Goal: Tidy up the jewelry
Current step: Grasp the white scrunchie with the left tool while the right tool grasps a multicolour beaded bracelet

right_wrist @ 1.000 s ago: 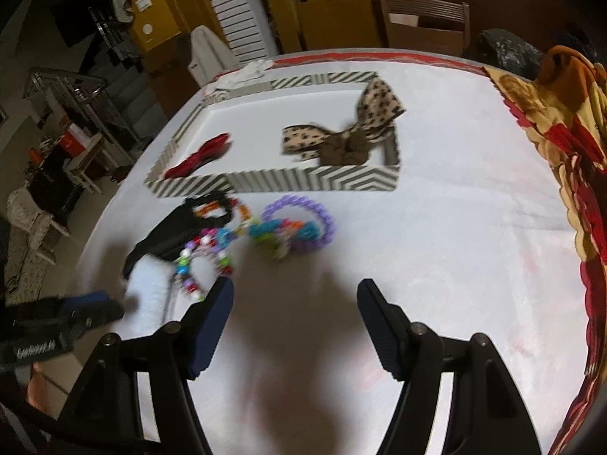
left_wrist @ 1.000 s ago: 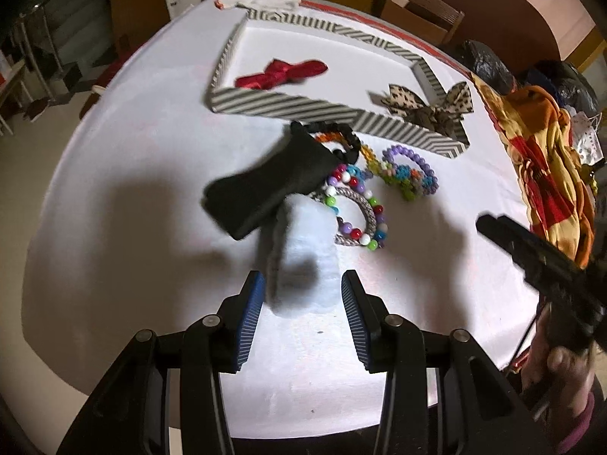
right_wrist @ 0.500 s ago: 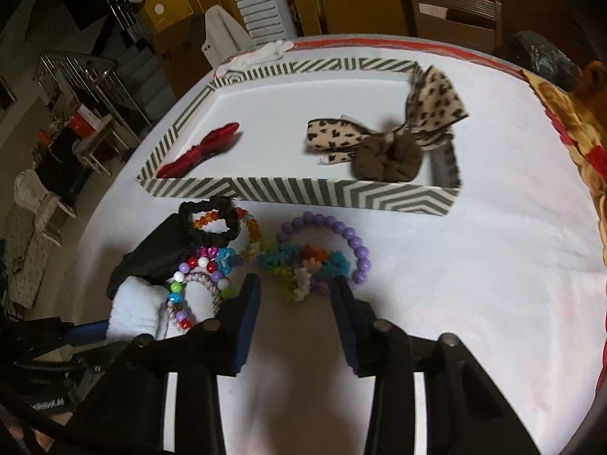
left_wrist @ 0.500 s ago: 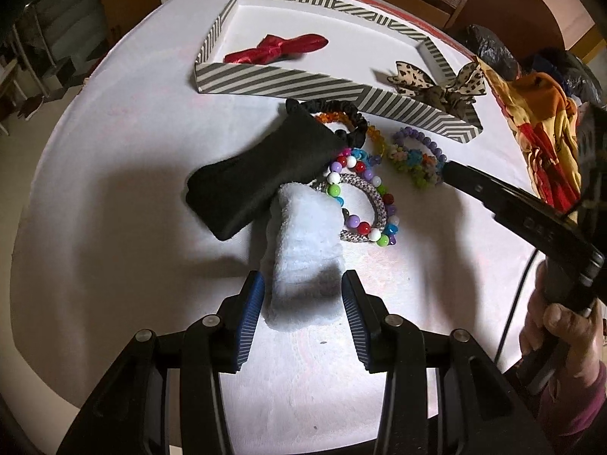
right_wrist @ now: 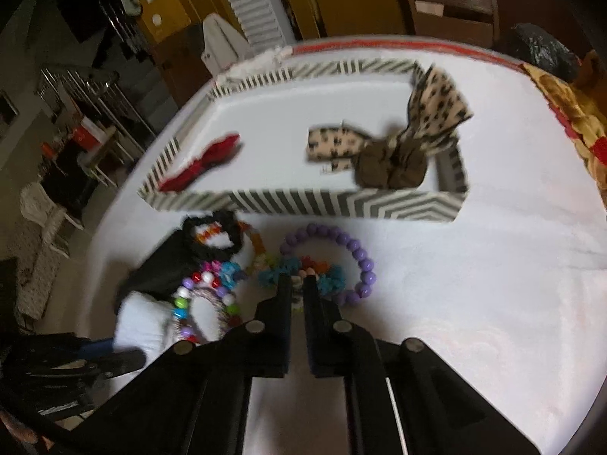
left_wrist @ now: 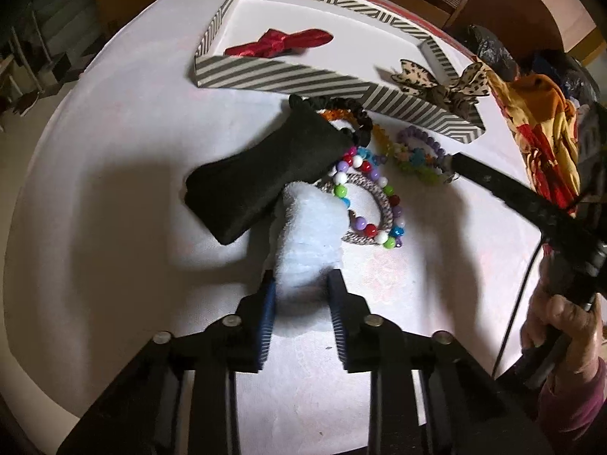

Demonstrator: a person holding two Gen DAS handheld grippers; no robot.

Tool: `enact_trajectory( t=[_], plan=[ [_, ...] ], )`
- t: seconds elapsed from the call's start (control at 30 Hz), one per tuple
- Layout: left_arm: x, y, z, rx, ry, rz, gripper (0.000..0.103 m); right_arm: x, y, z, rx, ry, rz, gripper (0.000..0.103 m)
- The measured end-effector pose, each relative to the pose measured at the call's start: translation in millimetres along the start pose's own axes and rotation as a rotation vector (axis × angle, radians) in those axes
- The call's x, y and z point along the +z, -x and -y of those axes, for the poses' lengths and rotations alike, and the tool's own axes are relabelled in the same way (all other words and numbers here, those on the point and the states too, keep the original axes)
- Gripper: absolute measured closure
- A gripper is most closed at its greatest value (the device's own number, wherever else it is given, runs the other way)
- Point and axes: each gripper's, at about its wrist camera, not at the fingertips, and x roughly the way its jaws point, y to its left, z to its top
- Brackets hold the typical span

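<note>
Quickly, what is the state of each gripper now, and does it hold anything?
Left gripper: closing on the white fluffy band; the fingers already touch it.
Right gripper: shut on the colourful flower bracelet.

**Bright tabletop, dark room, soft right view**

We see a white tablecloth (left_wrist: 114,121) lit strongly from above, almost washed out in places, while the room behind it sinks into gloom. Broad soft shadows fall on the cloth toward us, beside the black pouch (left_wrist: 261,178) and under the gripper arms. Our left view is fairly sharp at its centre. Our right view is smeared: the striped tray (right_wrist: 303,204) and the beaded bracelets (right_wrist: 341,258) look blurred. Both views bulge like fisheyes, with dark vignetted corners and curved table edges.
</note>
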Motion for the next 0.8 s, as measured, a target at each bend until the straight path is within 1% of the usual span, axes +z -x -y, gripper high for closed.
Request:
enact_trajectory(
  t=[0.1, 0.2, 0.37, 0.53, 0.8],
  plan=[
    [1.4, 7.8, 5.3, 0.01, -0.021, 0.019, 0.076, 4.0, 18.5, 0.9, 0.012, -0.002, 0.037, 0.097],
    [2.8, 16.8, 9.7, 0.004, -0.032, 0.032, 0.079, 9.3, 35.0, 3.0, 0.033, -0.014, 0.066, 0.097],
    [9.8, 36.1, 17.3, -0.003, -0.043, 0.077, 0.079, 20.8, 62.5, -2.4, 0.049, 0.0, 0.123, 0.097],
    [19.4, 50.9, 26.0, -0.002, -0.059, 0.124, 0.08, 29.9, 82.2, -7.9, 0.046, 0.024, 0.158, 0.097],
    [38.8, 64.7, 28.0, 0.006, -0.067, 0.179, 0.08, 38.6, 97.2, -14.8, 0.048, 0.047, 0.175, 0.097]
  ],
)
